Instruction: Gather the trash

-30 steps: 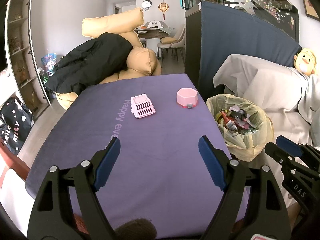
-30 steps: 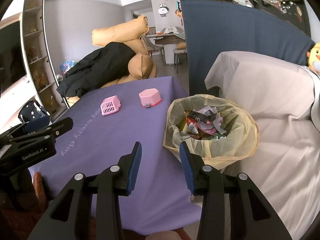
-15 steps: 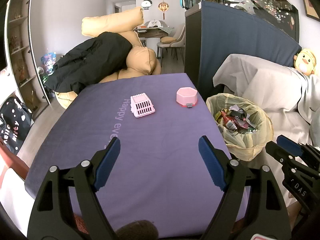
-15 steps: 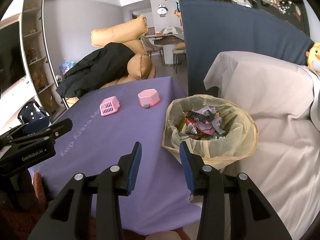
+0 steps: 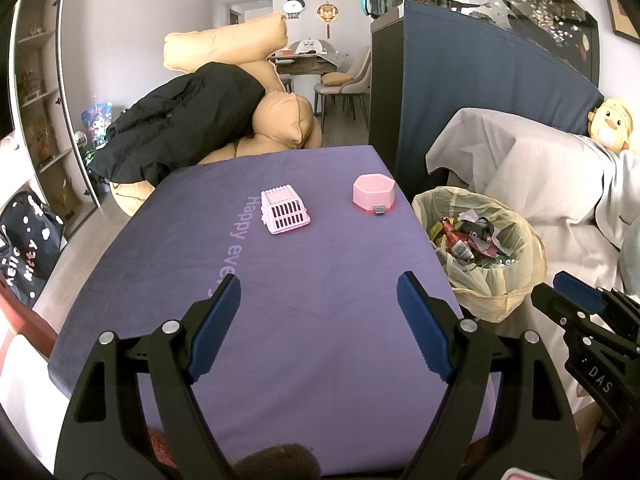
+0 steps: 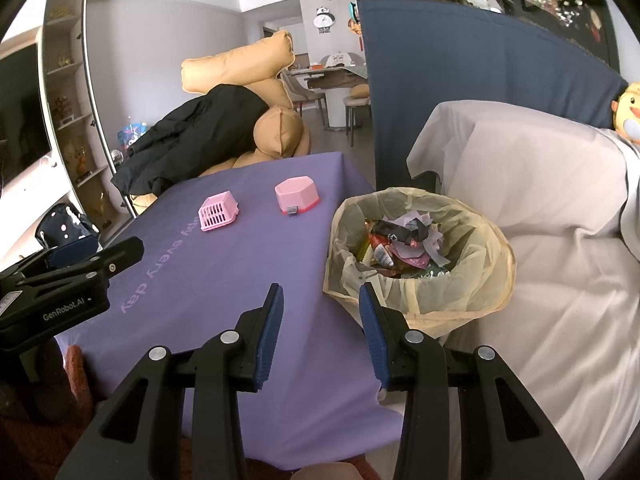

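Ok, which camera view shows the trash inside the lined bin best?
The right wrist view: the bin sits near the centre, just beyond the right gripper, with the wrappers and paper scraps open to view. The left wrist view shows the same bin off to the right, smaller and more distorted.

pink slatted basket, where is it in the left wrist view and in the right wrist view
Left wrist view: the pink slatted basket lies upside down on the purple cloth, slightly left of centre.
Right wrist view: it lies upper left of centre, far from the blue fingertips.
Shared landmark: the pink hexagonal box sits just right of it in both.
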